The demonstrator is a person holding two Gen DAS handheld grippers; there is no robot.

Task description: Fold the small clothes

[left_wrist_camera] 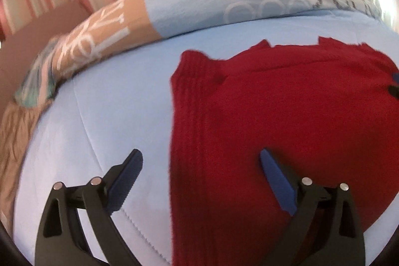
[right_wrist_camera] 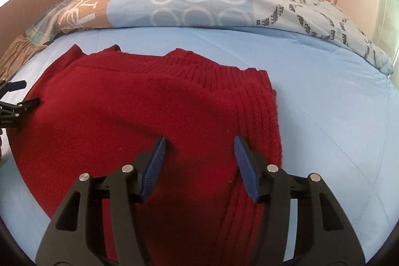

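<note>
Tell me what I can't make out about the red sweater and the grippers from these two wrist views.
- Near end of the red sweater: in both views cut off by the bottom edge and covered by the gripper bodies.
- Left gripper: open; contact with the sweater unclear, blurred.
- Right gripper: open above the sweater; contact unclear.
- How many layers are folded: hidden under the top layer.

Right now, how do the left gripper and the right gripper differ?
The left gripper is open wide; the right gripper is open less wide. The left straddles the red sweater's ribbed edge, one finger over the blue quilt; the right sits fully over the sweater. Both are empty, with blue pads.
</note>
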